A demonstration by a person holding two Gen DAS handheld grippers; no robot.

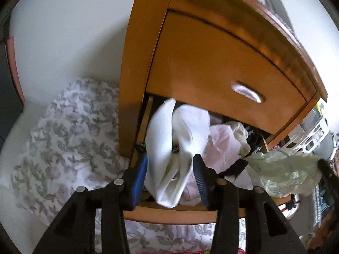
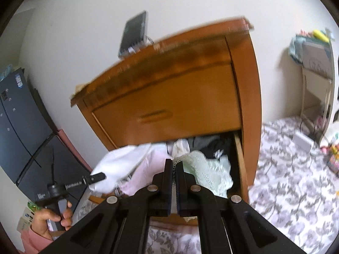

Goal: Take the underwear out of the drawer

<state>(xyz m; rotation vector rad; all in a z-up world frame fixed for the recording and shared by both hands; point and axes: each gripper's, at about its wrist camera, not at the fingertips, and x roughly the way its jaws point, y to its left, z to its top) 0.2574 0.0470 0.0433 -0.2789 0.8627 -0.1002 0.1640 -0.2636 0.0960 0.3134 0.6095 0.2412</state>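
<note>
I have the pale green lace underwear point(image 2: 203, 169) pinched in my right gripper point(image 2: 175, 182), half out of the open drawer point(image 2: 241, 163); my left gripper point(image 1: 169, 175) stands spread around a white garment point(image 1: 169, 144); next I'd lift clear

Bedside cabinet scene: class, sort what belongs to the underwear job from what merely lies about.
Job:
open drawer
white garment
pale green lace garment
left gripper
right gripper

Lying about:
floral bedspread
tablet
closed upper drawer
</note>
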